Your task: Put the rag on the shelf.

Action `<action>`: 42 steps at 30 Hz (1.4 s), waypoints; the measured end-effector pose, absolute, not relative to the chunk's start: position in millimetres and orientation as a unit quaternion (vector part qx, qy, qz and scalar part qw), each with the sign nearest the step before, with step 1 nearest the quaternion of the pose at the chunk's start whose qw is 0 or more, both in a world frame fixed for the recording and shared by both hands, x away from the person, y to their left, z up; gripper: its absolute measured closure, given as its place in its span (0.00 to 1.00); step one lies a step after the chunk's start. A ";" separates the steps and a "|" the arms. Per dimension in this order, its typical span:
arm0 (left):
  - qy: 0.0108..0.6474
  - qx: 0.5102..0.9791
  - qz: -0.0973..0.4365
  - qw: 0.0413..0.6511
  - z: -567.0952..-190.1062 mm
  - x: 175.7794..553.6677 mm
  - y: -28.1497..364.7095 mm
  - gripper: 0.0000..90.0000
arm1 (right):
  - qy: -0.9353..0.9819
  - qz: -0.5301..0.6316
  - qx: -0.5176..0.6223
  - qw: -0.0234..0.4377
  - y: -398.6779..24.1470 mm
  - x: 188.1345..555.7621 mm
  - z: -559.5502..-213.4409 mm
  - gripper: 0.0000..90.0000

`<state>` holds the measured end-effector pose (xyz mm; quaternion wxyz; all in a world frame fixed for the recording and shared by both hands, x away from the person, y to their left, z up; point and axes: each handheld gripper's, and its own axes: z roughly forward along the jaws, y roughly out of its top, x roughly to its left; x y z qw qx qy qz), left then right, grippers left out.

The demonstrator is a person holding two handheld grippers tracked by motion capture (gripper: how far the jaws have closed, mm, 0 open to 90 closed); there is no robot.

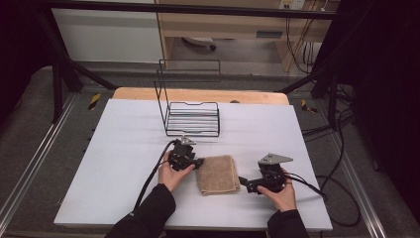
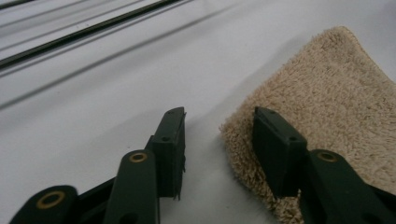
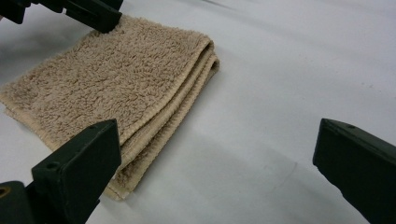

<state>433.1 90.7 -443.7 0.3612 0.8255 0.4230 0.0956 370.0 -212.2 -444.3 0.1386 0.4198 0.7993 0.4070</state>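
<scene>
- A folded tan towel [image 1: 217,174] lies flat on the white table [image 1: 124,148], between the two grippers and in front of a black wire rack [image 1: 192,118] that stands farther back.
- The left gripper [image 2: 218,140] sits at the towel's left edge, near its far corner; its jaws are partly apart, one over the bare table, the other over the towel's fringe.
- From its own view, the towel's edge lies between those jaws, but the pads do not seem to press on it; the angle is too low to be sure.
- The right gripper [image 3: 217,163] rests at the towel's right edge, near the near corner, with its jaws spread wide.
- In the right gripper view, one jaw stands in front of the folded layers and the other is well off over bare table; nothing is clamped.
- A hand [image 1: 173,176] holds the left gripper.
</scene>
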 end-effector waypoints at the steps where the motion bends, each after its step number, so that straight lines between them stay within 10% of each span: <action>1: 0.422 0.826 0.095 0.361 -443.8 433.0 90.3 0.63 | 0.799 0.407 0.420 0.139 -212.3 370.1 -444.2 0.02; 15: 0.420 0.828 0.083 0.363 -445.5 428.1 82.0 0.84 | 0.794 0.415 0.422 0.137 -213.7 371.4 -441.5 0.03; 42: 0.397 0.837 0.113 0.359 -448.2 422.2 77.0 0.90 | 0.776 0.429 0.440 0.139 -193.1 399.5 -437.7 0.09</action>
